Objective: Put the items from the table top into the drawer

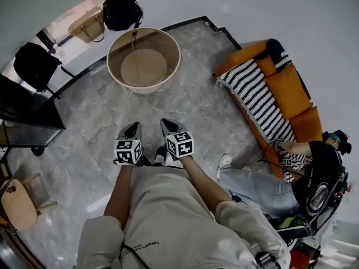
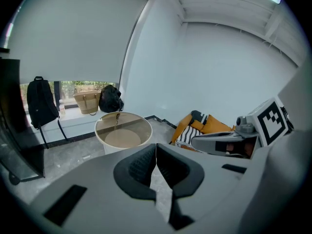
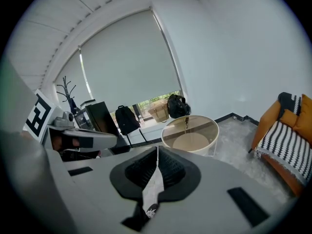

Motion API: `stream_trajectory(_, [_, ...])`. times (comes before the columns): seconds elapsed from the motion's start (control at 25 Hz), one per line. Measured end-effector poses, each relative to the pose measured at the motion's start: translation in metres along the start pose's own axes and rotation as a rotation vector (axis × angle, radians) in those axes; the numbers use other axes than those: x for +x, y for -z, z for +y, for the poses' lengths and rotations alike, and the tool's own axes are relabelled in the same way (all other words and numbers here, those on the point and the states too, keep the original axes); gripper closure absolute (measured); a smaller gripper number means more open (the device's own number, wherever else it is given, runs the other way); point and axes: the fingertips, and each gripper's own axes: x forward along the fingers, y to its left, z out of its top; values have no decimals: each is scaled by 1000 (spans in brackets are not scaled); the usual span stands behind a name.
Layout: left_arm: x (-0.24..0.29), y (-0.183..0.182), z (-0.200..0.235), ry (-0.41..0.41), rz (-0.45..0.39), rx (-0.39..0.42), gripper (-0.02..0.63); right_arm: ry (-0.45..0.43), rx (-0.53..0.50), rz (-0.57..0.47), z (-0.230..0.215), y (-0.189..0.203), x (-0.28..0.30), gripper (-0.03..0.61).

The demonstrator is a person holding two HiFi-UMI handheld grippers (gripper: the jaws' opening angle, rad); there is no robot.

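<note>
A round table [image 1: 171, 66] with a glass top and a cream wall stands on the grey floor ahead of me. It also shows in the left gripper view, table [image 2: 105, 139], and in the right gripper view, table [image 3: 208, 139]. One small brownish thing [image 1: 134, 36] stands near the glass top's far edge; I cannot tell what it is. My left gripper [image 1: 133, 129] and right gripper [image 1: 167, 125] are held side by side at waist height, well short of the table. Both are shut with nothing between the jaws, left gripper [image 2: 156, 152], right gripper [image 3: 157, 156].
An orange sofa [image 1: 291, 94] with a striped throw lines the right wall, and a person [image 1: 291, 178] sits by its near end. A black cabinet [image 1: 25, 114] stands at the left. A black bag [image 1: 120, 11] and a straw bag [image 1: 87, 27] sit by the window. A wooden chair [image 1: 17, 203] is at the lower left.
</note>
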Motion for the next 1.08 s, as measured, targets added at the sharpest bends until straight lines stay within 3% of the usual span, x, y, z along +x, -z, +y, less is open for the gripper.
stream_trajectory(1.08, [6, -13, -5, 9, -3, 77, 592, 13, 54, -8, -13, -2, 9, 541])
